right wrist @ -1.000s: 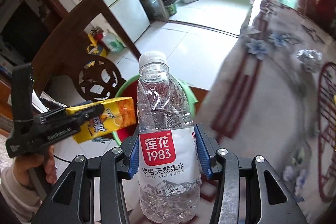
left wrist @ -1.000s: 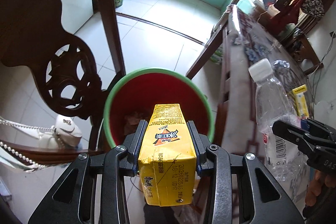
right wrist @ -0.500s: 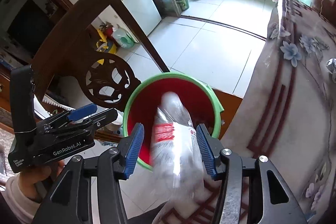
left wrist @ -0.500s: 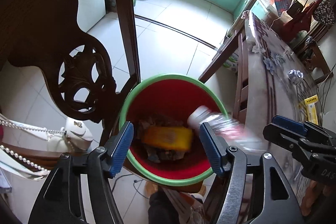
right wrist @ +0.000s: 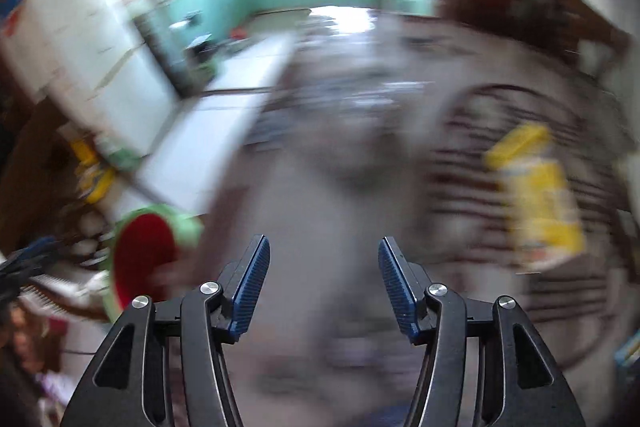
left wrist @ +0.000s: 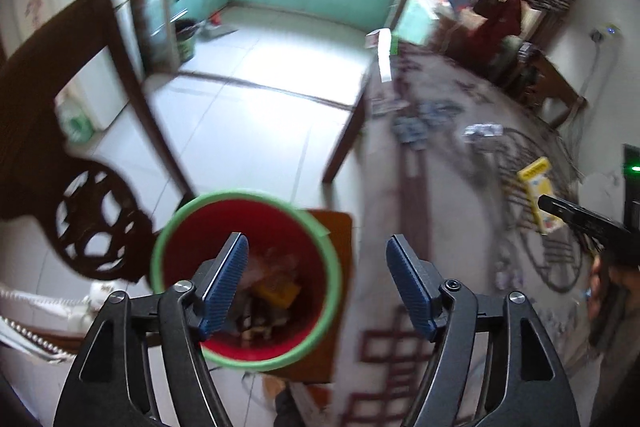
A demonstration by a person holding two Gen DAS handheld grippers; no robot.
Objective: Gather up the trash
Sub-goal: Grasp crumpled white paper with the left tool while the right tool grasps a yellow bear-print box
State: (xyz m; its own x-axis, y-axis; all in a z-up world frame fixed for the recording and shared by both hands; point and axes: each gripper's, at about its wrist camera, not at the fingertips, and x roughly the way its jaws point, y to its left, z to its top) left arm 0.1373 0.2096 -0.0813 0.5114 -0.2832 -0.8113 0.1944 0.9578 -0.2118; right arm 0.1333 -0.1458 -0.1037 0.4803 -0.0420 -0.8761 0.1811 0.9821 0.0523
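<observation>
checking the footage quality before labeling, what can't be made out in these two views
- Left wrist view: contents of the red bin, partly hidden behind the left gripper and blurred; only a yellow carton reads.
- Right wrist view: print on the yellow box and the tablecloth pattern, smeared by motion blur.
- Left wrist view: right gripper, cut off by the edge, jaws unreadable there.

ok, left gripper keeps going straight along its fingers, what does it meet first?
Probably the tablecloth edge beside the red bin. The open left gripper points between them; blur leaves depth unclear.
</observation>
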